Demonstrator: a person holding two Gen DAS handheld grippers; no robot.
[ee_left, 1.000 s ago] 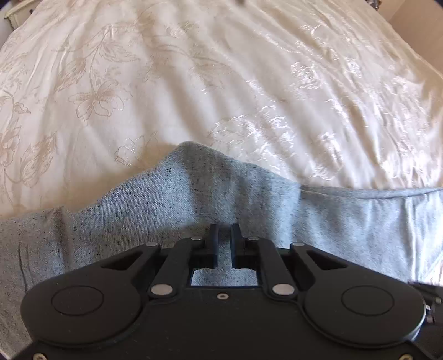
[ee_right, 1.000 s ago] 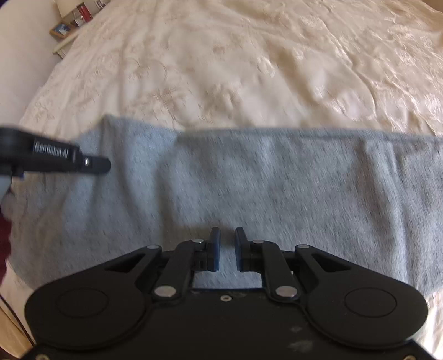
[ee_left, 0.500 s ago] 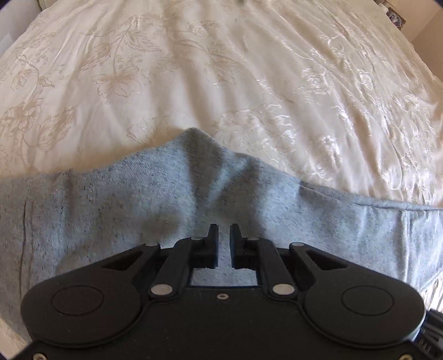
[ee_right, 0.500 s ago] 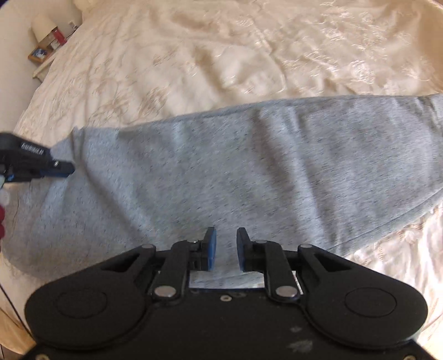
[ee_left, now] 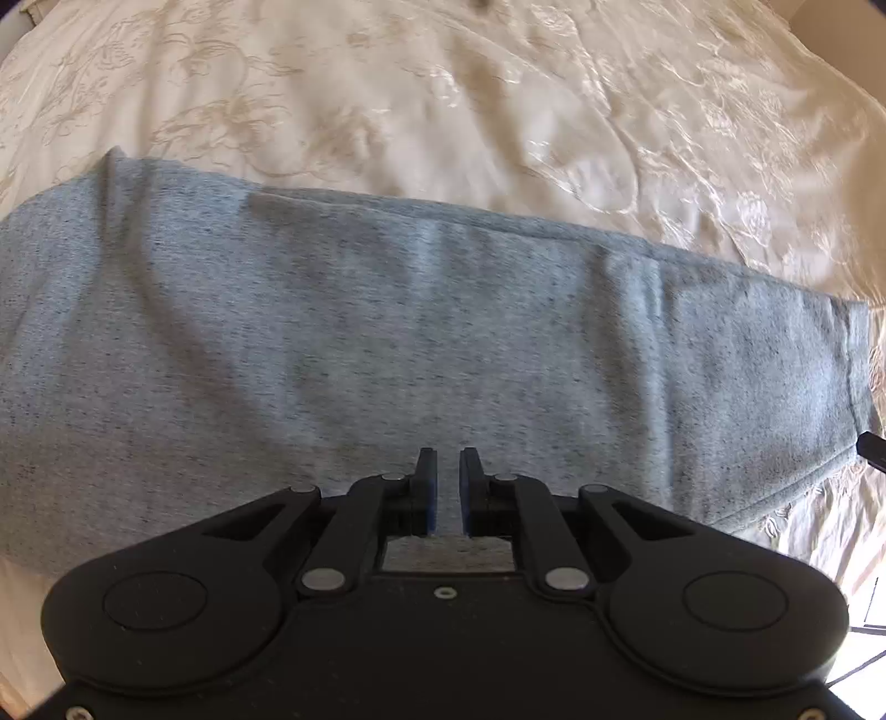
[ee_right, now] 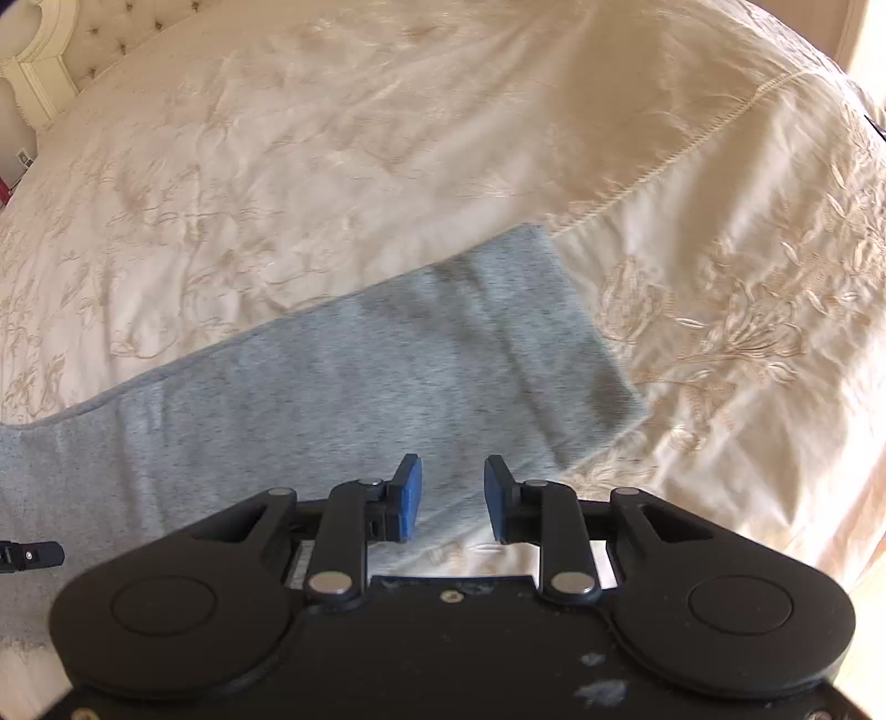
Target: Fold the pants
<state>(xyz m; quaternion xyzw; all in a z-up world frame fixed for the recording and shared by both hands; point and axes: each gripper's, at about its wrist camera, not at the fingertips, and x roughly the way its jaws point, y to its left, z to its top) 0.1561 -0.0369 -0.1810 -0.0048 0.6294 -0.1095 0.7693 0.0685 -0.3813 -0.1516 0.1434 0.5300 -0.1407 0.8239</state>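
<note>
Grey marled pants [ee_left: 387, 332] lie flat across a cream embroidered bedspread [ee_left: 498, 99]. My left gripper [ee_left: 448, 487] hovers over their near edge, pads a narrow slit apart with grey cloth showing through it; whether cloth is pinched I cannot tell. In the right wrist view the pants [ee_right: 332, 399] end in a leg hem [ee_right: 587, 327]. My right gripper [ee_right: 452, 493] is over the near edge close to that hem. Its jaws are opening, with cloth and bedspread below them and nothing pressed. Each gripper's tip shows at the edge of the other's view.
The bedspread [ee_right: 332, 138] stretches far beyond the pants, with a stitched seam [ee_right: 692, 138] running toward the right. A tufted headboard [ee_right: 66, 50] stands at the far left. The bed's edge drops away at the lower right [ee_right: 864, 565].
The right view has slid along the pants to the leg end, and its jaws have widened. In the left view the pointed bulge on the pants' far edge is gone; that edge now runs straight.
</note>
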